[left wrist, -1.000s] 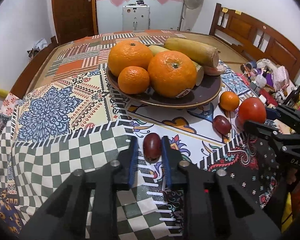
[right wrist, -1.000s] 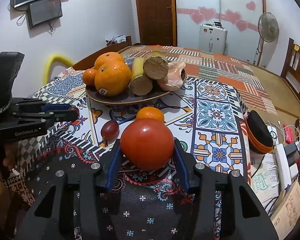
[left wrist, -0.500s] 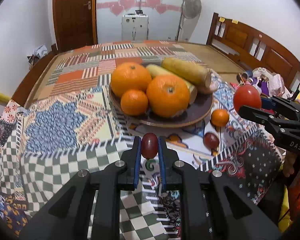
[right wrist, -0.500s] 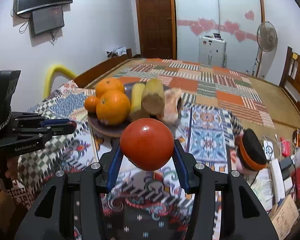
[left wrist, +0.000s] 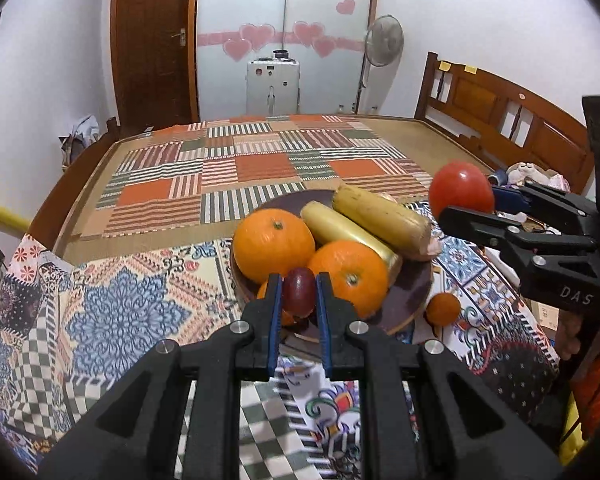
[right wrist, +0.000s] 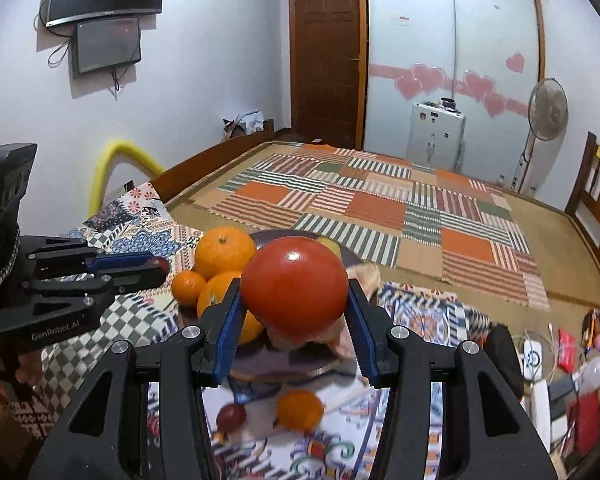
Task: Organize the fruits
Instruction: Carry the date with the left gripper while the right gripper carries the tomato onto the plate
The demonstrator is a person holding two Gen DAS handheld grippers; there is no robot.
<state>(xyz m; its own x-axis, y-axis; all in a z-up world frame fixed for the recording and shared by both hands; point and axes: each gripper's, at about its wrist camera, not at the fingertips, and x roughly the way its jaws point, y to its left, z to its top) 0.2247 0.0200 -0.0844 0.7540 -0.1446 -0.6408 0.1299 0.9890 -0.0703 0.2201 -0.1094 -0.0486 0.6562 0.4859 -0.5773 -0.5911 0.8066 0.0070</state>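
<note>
Patterned cloth (left wrist: 132,312) lies beneath. Nearest, a small firm grape (left wrist: 299,291) is pinched by the left gripper (left wrist: 298,300); right, the smooth, bruisable tomato (right wrist: 295,283) is clasped across its middle by the right gripper (right wrist: 295,312), above the dish (left wrist: 414,288).

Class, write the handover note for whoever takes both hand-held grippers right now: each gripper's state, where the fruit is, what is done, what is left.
Left hand-held gripper: shut on a dark red grape, held above the near edge of the plate.
Right hand-held gripper: shut on the tomato, held in the air near the plate.
Plate: two large oranges, a small orange, two yellow bananas.
On the cloth beside the plate: one small orange and a second grape.
Done: both held fruits picked up.
Left: probably set them on the plate, then collect the two loose fruits.
</note>
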